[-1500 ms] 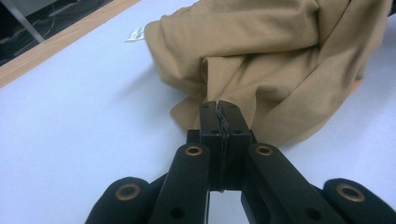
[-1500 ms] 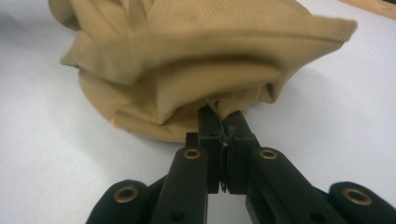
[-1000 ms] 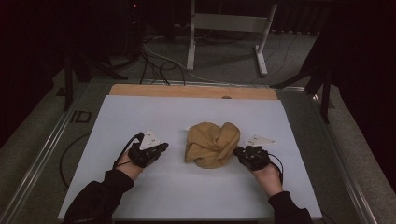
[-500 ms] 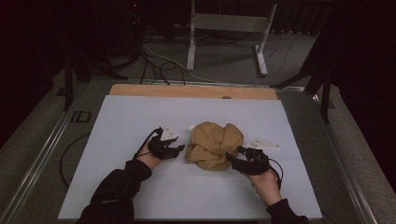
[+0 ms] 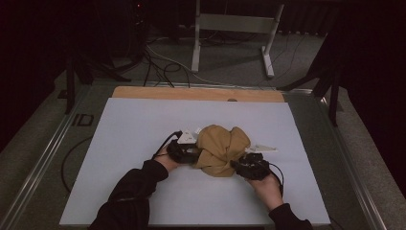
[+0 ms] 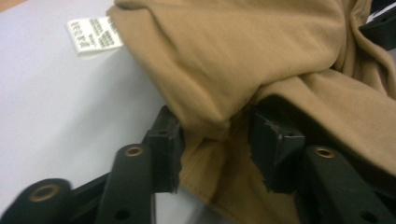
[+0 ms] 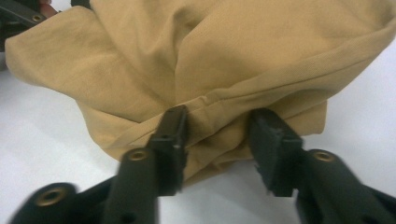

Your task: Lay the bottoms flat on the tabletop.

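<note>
cloth (image 5: 221, 149): tan, bunched in a heap at mid-table on the white sheet (image 5: 143, 129).
left gripper (image 5: 187, 154): at the heap's 9 o'clock; jaws half open, just closing, a fold between them, not yet pinched.
right gripper (image 5: 245, 167): at 4 o'clock; same state, hem between the jaws.
advice: seat each hem deep before closing.
room: open sheet at 9 and 3 o'clock for spreading.
</note>
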The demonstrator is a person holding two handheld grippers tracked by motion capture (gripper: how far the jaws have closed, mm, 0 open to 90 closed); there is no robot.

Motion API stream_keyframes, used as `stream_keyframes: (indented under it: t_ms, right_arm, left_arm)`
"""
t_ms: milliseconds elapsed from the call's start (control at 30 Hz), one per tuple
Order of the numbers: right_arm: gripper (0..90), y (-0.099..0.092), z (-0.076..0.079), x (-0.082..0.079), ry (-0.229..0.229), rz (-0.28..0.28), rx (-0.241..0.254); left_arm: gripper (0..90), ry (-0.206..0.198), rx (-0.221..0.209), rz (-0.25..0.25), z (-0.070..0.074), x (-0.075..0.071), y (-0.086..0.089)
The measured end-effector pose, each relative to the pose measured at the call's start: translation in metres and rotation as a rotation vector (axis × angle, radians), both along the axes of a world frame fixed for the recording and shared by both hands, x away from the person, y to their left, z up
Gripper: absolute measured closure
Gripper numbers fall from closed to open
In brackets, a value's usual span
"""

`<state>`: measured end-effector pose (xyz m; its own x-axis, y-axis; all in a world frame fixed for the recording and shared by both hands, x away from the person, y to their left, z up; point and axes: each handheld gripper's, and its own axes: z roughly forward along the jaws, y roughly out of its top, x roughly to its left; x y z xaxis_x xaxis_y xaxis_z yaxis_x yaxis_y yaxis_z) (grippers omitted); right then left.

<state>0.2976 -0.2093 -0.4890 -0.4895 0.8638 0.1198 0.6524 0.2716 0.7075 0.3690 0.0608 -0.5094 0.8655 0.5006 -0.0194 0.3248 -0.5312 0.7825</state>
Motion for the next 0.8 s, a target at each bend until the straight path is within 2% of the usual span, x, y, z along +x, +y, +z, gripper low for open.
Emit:
stream_keyframes:
  t_ms: [133,200,267,300,400,567,667,800]
  right_arm:
    - [75.8,0.001,0.002,-0.001,-0.020,0.005,-0.004]
    - [83.6,0.002,0.003,-0.001,-0.026,0.005,-0.022]
    - [87.6,0.001,0.002,0.000,-0.024,0.009,-0.024]
    - [88.0,0.001,0.002,0.000,-0.029,0.014,-0.023]
    - [89.3,0.000,0.003,-0.001,-0.048,0.029,-0.035]
    - [89.6,0.001,0.011,-0.004,-0.084,0.050,-0.052]
    - [89.6,0.000,0.013,-0.004,-0.096,0.068,-0.053]
    - [89.7,-0.002,0.016,-0.004,-0.113,0.059,-0.055]
  left_arm:
    - [64.3,-0.003,-0.051,0.021,0.003,0.003,-0.001]
    - [71.0,-0.021,-0.052,0.033,0.004,0.003,-0.001]
    - [77.2,-0.034,-0.052,0.039,0.006,0.003,-0.002]
    - [81.4,-0.033,-0.052,0.040,0.007,0.003,-0.003]
    - [84.9,-0.049,-0.040,0.041,0.010,0.000,-0.003]
    - [86.5,-0.073,-0.056,0.052,0.021,-0.005,0.005]
    - [86.6,-0.089,-0.043,0.042,0.030,-0.010,0.011]
    - [86.7,-0.113,-0.031,0.042,0.041,-0.017,0.019]
